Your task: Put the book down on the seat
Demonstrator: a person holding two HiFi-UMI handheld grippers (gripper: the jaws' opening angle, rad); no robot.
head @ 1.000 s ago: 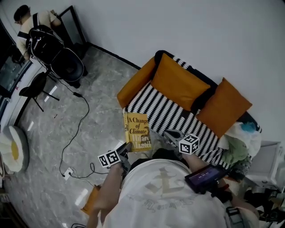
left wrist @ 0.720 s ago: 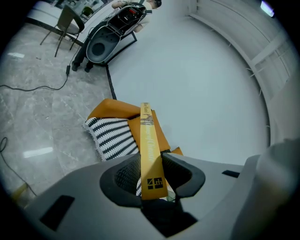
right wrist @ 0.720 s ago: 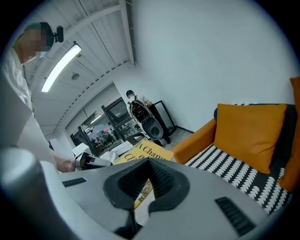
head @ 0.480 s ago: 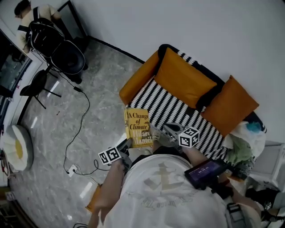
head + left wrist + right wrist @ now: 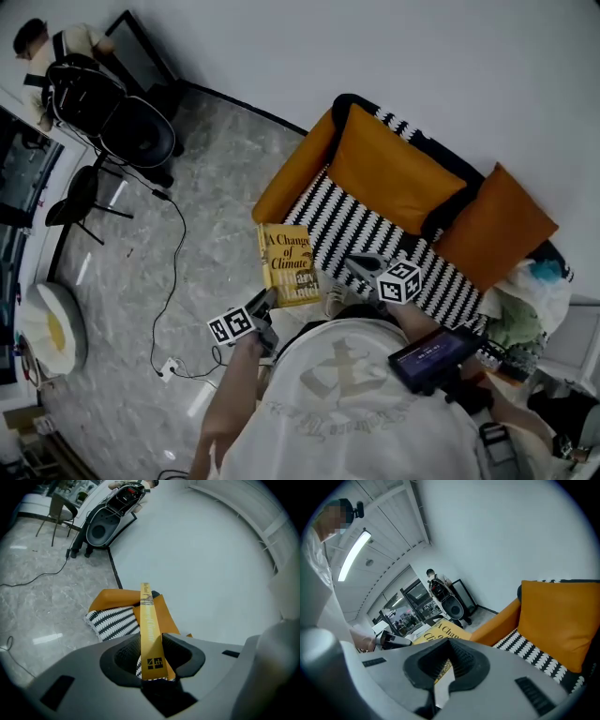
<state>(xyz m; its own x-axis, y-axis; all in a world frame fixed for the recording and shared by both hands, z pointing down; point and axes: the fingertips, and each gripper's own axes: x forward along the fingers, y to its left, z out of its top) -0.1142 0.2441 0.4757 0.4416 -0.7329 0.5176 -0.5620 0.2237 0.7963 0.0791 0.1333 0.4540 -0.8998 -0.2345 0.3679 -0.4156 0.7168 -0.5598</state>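
Note:
A yellow book (image 5: 288, 264) hangs over the floor just off the front left corner of the black-and-white striped seat (image 5: 375, 239). My left gripper (image 5: 267, 302) is shut on the book's near end. In the left gripper view the spine (image 5: 149, 616) stands upright between the jaws of that gripper (image 5: 151, 644), with the seat (image 5: 112, 620) beyond it. My right gripper (image 5: 352, 265) hovers over the seat's front edge, a little right of the book and apart from it. Its tips meet with nothing held (image 5: 449, 641). The book's cover (image 5: 440, 632) shows just past them.
Two orange cushions (image 5: 398, 178) (image 5: 492, 230) lean on the sofa back, and an orange armrest (image 5: 295, 169) flanks the seat's left. A pile of clothes and bags (image 5: 525, 300) lies at the sofa's right end. A cable (image 5: 173, 253) crosses the marble floor. A person (image 5: 52, 47) stands by a black stroller (image 5: 122, 112) far left.
The head view has drifted a little, shifting the sofa in the picture. The book stays in the left gripper by the seat's corner, and the right gripper holds its place.

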